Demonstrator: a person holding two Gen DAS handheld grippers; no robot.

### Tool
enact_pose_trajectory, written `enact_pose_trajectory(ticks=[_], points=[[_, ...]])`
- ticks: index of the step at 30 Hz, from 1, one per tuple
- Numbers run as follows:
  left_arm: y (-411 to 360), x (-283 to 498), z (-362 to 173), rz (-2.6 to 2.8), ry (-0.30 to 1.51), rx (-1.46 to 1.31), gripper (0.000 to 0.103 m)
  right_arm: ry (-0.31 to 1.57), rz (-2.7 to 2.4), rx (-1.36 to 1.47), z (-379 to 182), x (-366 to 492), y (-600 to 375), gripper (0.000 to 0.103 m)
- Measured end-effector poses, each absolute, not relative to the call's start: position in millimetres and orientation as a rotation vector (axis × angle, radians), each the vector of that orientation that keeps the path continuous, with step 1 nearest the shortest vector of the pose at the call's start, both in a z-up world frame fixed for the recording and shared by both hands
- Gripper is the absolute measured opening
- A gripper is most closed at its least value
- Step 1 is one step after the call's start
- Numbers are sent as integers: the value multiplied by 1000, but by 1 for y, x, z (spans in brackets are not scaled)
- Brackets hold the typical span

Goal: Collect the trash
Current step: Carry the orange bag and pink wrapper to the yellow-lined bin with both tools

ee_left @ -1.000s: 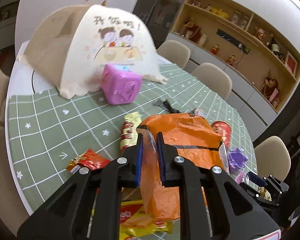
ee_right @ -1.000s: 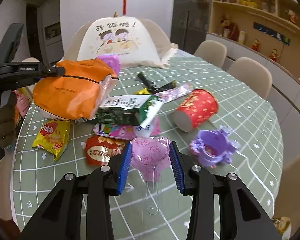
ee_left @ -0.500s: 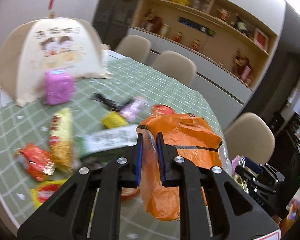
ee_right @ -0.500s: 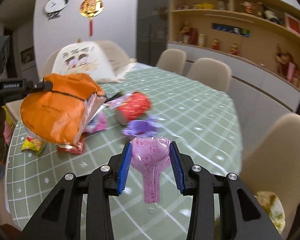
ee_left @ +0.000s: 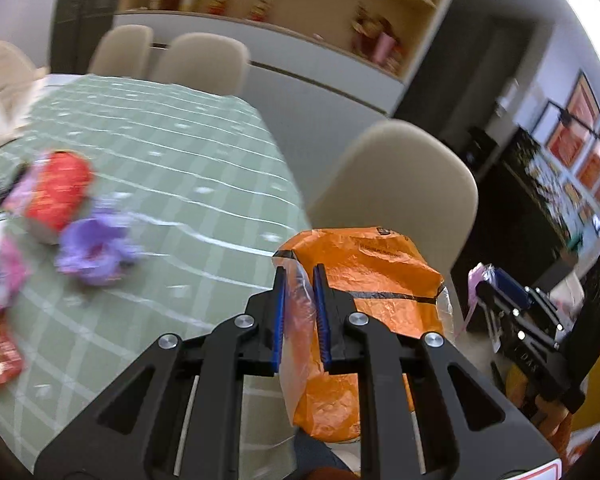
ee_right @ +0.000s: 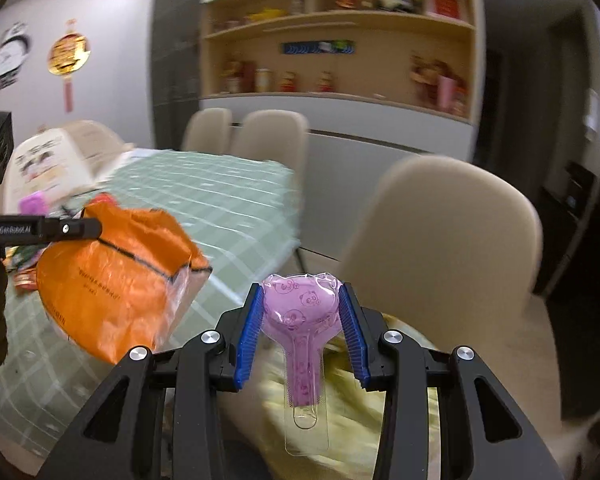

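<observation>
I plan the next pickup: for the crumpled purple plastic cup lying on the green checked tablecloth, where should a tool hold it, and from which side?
Judging from the blurred left wrist view, grip the crumpled purple plastic cup across its ruffled rim, coming from above. It appears to lie low on the green checked tablecloth, and the red paper cup crowds its far-left side, so the other sides are freer.

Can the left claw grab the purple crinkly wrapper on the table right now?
Probably not: the left claw is already shut on the orange plastic bag, and the purple crinkly wrapper lies well off to its left.
</observation>
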State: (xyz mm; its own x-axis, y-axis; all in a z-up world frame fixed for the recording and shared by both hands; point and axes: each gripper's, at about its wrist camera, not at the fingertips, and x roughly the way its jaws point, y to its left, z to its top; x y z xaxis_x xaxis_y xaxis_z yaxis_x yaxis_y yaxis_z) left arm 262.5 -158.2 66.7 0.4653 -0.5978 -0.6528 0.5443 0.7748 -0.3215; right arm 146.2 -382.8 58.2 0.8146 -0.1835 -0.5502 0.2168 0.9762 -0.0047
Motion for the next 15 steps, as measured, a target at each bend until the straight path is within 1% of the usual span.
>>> enact_pose_trajectory(ticks=[7, 15], points=[[-262, 264, 34, -790, 899, -1, 13, 591, -318, 138, 36, 131, -454, 37], [-338, 270, -18, -848, 977, 66, 13, 598, -320, 180, 21, 132, -488, 37]])
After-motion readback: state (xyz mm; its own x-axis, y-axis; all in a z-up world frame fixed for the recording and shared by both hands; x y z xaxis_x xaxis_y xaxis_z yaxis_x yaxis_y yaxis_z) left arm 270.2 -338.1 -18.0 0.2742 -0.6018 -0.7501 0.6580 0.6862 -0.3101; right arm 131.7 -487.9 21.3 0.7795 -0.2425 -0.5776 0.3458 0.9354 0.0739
